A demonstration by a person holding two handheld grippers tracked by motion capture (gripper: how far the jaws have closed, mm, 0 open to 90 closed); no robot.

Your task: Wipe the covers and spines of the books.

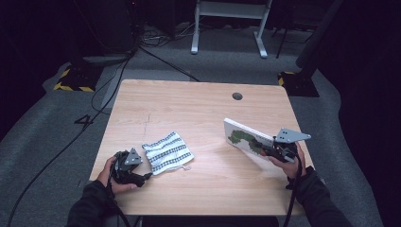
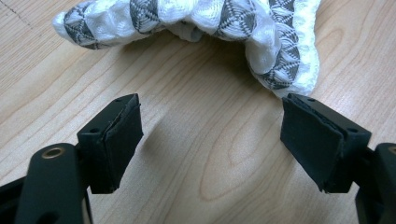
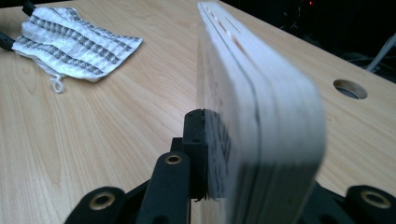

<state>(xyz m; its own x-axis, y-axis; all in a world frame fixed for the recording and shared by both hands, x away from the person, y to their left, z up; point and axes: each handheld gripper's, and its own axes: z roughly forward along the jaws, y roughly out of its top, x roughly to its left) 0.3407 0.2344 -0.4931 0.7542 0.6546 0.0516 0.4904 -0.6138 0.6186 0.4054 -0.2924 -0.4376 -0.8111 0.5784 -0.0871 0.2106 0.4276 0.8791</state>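
A thick white board book (image 1: 243, 137) with a green picture on its cover is lifted at a tilt over the right side of the table, and my right gripper (image 1: 269, 150) is shut on its near end. In the right gripper view the book (image 3: 261, 107) stands edge-on between the jaws, with the left pad (image 3: 198, 149) pressed on its cover. A white cloth with grey patterned stripes (image 1: 168, 152) lies crumpled at the left. My left gripper (image 1: 144, 177) rests just in front of it, open. The cloth's edge (image 2: 196, 18) lies beyond the pads (image 2: 122, 140), which hold nothing.
The wooden table (image 1: 198, 109) has a round cable hole (image 1: 237, 96) near its far edge. Cables cross the grey carpet at the far left, and a white desk frame (image 1: 227, 19) stands beyond the table.
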